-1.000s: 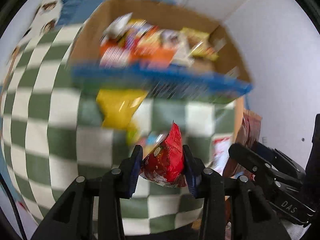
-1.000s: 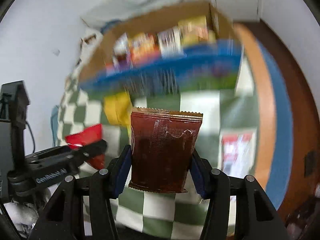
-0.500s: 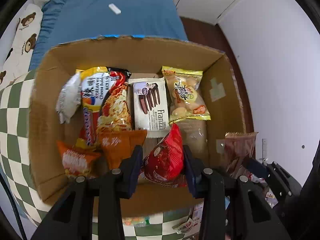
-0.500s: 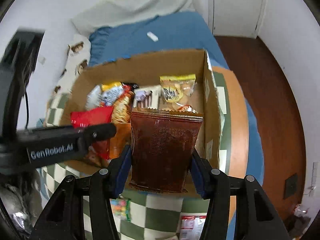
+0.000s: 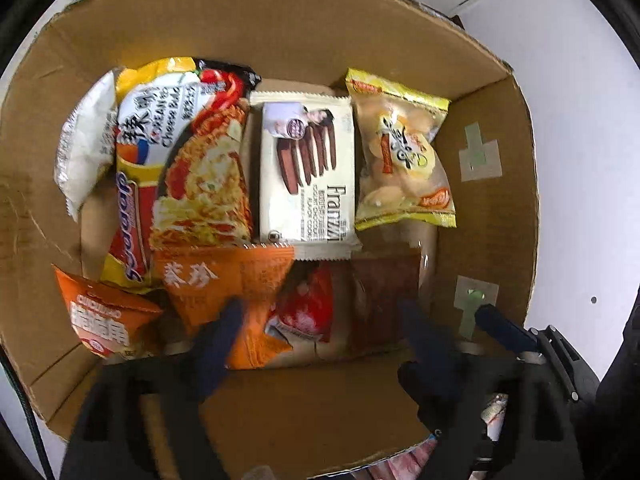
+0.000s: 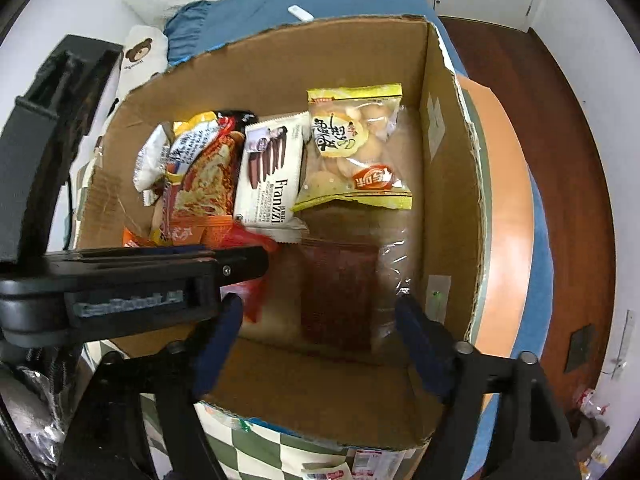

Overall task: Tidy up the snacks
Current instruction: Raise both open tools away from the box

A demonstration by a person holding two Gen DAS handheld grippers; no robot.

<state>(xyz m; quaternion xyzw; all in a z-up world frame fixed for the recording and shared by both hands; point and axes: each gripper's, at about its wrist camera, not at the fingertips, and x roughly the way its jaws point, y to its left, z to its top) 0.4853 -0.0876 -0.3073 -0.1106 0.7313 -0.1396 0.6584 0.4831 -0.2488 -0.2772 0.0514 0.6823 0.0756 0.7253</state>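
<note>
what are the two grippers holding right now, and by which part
Nothing. The left gripper and right gripper are both open; the red packet and brown pouch lie loose in the box.

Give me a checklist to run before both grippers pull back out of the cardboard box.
1. Left gripper open: ok, fingers spread.
2. Right gripper open: ok, fingers spread.
3. Red packet released in the cardboard box: ok, it lies between the left fingers, apart from both.
4. Brown pouch released: ok, it lies on the box floor.
5. Packets settled flat: cannot tell, blurred.
6. Grippers apart from each other: cannot tell; the left one crosses close in the right wrist view.
</note>
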